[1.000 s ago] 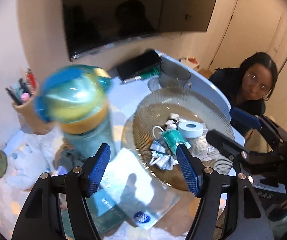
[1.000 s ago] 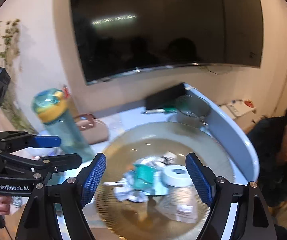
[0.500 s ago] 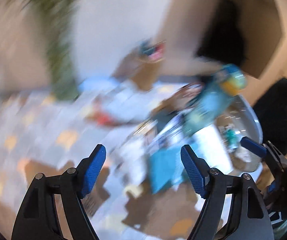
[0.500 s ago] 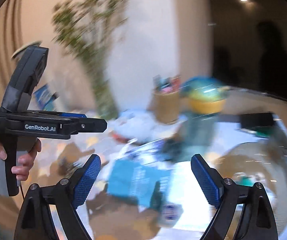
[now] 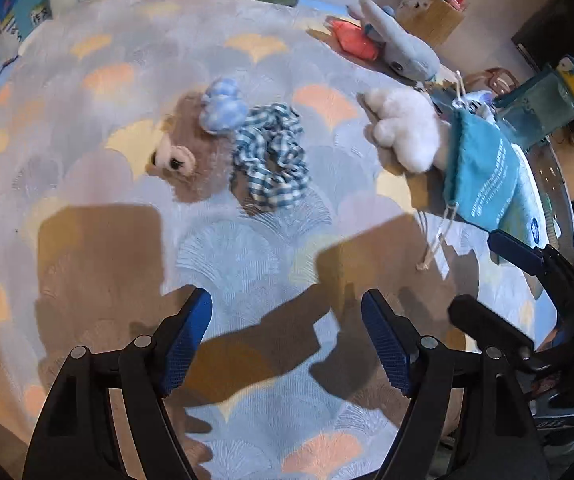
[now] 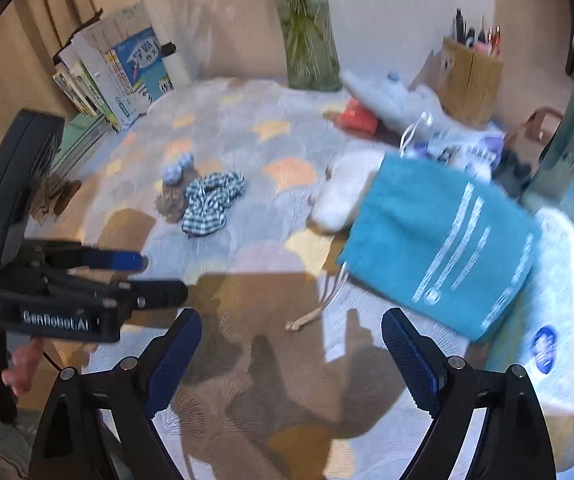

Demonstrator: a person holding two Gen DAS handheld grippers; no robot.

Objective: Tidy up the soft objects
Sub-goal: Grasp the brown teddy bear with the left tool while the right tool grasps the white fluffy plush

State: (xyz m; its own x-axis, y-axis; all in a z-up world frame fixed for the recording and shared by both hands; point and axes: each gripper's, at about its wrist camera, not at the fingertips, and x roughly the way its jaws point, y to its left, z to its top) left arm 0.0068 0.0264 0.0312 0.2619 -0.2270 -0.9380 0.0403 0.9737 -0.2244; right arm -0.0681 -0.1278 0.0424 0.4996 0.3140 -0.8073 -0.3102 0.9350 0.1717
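Two handheld grippers point down at a table covered by a patterned cloth (image 5: 247, 248) of pale blue, lilac and peach scallops. Nearest, the left gripper (image 5: 287, 332) has its blue-padded jaws standing wide with only bare cloth and shadow between them; they have just been opening further, and nothing is held. In its own view the right gripper (image 6: 291, 344) is likewise spread wide over bare cloth, its jaws also having just been opening, empty. The left gripper shows there at the near left, gripped by a person's hand (image 6: 19, 364). Beyond the left gripper, well apart from its fingertips and slightly left of centre, lies a brown plush toy (image 5: 185, 156) with a blue-and-white gingham scrunchie (image 5: 271, 156) touching its right side and a pale blue checked puff (image 5: 223, 106) just behind. To the right, farther out, a white fluffy plush (image 5: 403, 128) rests beside a teal drawstring pouch (image 5: 483, 172), whose cord trails toward the near side. The pouch lies ahead and right of the right gripper, not between its jaws. Farther still lie a light blue plush animal (image 5: 403, 50) and a red item (image 5: 353, 38). At the far edge stand a wooden pen holder (image 5: 431, 12), a glass vase (image 6: 311, 48), a teal water bottle (image 5: 543, 100) at far right, and books (image 6: 115, 76) at far left.
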